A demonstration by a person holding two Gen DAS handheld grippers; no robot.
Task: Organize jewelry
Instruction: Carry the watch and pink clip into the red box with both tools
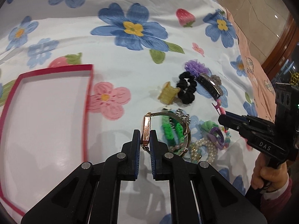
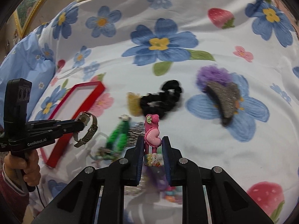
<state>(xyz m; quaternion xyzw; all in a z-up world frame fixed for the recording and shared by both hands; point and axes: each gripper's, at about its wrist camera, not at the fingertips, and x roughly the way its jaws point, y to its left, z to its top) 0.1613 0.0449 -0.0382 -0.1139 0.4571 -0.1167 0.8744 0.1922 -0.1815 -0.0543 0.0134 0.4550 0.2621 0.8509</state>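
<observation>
My left gripper is shut on a rose-gold wristwatch, held by its case above the bedspread; its metal band loops to the right. In the right wrist view the left gripper holds the watch beside the red box. My right gripper is shut on a pink hair clip with charms. The red-rimmed box with a white inside lies open at the left. The right gripper shows at the right with the pink clip.
Loose items lie on the floral bedspread: a black scrunchie, a yellow claw clip, a glittery grey claw clip, a purple pom, a green braided band, pearl bracelets. The bed edge lies at right.
</observation>
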